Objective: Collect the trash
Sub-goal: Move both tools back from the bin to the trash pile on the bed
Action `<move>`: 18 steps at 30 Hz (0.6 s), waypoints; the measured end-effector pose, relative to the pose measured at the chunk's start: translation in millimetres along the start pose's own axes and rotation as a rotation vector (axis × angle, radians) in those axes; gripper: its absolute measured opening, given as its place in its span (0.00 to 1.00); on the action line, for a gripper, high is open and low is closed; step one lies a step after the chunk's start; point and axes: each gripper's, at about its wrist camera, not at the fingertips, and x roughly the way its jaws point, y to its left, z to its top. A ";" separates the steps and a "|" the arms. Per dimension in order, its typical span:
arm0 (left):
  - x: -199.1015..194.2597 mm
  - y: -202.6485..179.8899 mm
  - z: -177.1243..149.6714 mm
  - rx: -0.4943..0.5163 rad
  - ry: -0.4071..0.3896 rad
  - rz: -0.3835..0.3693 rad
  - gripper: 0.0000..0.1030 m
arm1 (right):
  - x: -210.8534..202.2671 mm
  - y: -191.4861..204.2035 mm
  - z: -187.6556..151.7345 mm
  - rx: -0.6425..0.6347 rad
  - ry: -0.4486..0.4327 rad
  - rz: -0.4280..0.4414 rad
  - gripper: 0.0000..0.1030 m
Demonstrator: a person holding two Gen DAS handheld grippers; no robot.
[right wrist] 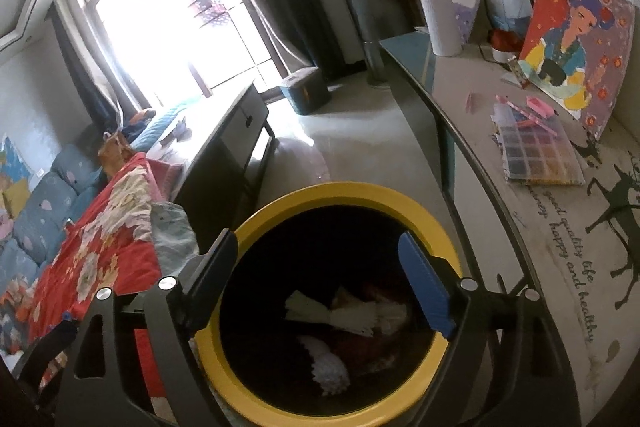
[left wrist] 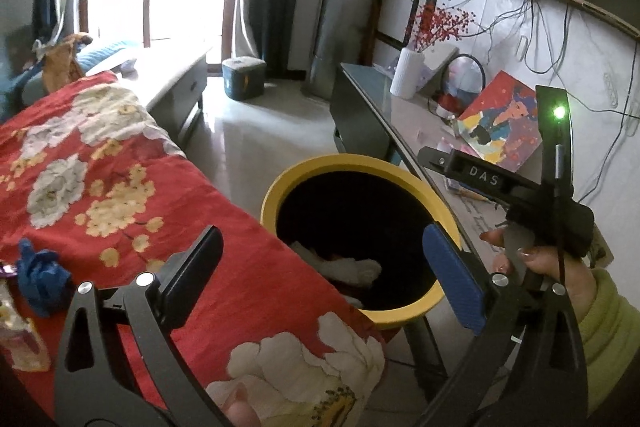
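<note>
Trash drop looks done: right gripper (right wrist: pixel 320 291) hangs wide and empty over the round yellow-rimmed bin (right wrist: pixel 424 211); left gripper (left wrist: pixel 324 275), also wide, should next fetch the crumpled blue wad (left wrist: pixel 40 277).

Left gripper (left wrist: pixel 320 267): jaws spread wide, nothing between them. Black finger (left wrist: pixel 192 271) on one side, blue-padded finger (left wrist: pixel 454 277) on the other, both angled forward and down.

Right gripper (right wrist: pixel 316 277): jaws also spread wide, nothing gripped. Its blue pad (right wrist: pixel 426 287) is ribbed and its black finger (right wrist: pixel 210 275) sits opposite.

In the left wrist view the right gripper's body shows at the right edge, green LED lit, held by the right hand (left wrist: pixel 556 267). Fingers wrap the handle; a yellow-green sleeve (left wrist: pixel 612 339) covers the wrist. A fingertip, blurred, shows at that view's bottom edge.
</note>
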 end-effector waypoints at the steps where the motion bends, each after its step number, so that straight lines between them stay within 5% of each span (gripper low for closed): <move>1: -3.8 0.7 -0.4 0.002 -0.009 0.008 0.89 | -1.7 2.2 0.1 -0.005 -0.004 0.001 0.80; 18: -57.7 35.0 -4.4 -0.055 -0.098 0.128 0.89 | -28.1 51.3 -0.9 -0.085 -0.052 0.084 0.82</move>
